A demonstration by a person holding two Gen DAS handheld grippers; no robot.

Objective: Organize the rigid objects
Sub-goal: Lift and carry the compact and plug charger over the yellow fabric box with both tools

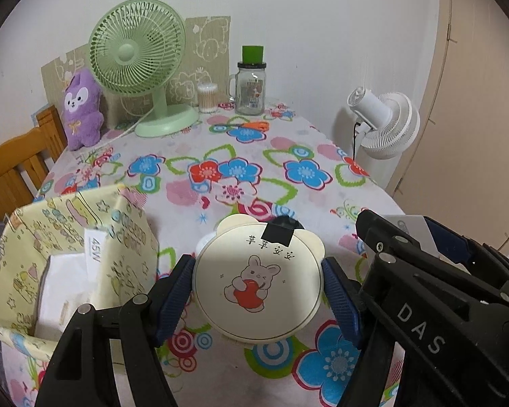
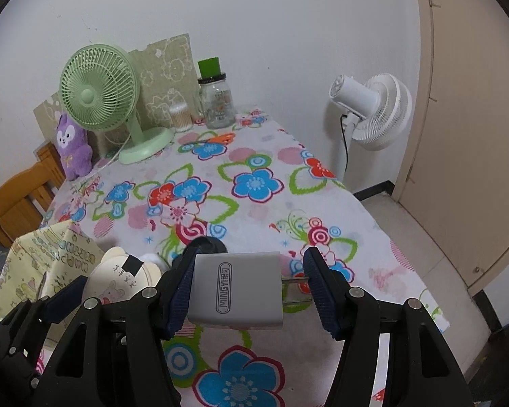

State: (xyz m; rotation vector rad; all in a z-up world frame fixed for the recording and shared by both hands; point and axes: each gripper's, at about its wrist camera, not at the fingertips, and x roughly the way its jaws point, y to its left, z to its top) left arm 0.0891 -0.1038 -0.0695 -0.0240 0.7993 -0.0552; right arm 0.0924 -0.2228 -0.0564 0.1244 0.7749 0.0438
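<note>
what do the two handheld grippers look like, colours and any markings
Both are matte black plastic scissor-style frames with silver rivets at the pivots. Each finger carries a ribbed dark blue pad. The left gripper and right gripper look alike. White letters "DAS" run along the right gripper's side. No cables, hands or sleeves show.

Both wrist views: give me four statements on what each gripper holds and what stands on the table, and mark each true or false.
1. The left gripper is clamped on a round cream case with a rabbit picture. True.
2. The right gripper is empty. False: it holds a grey plug adapter.
3. The green fan stands by a purple plush toy. True.
4. The glass jar has a red lid. False: green.
</note>
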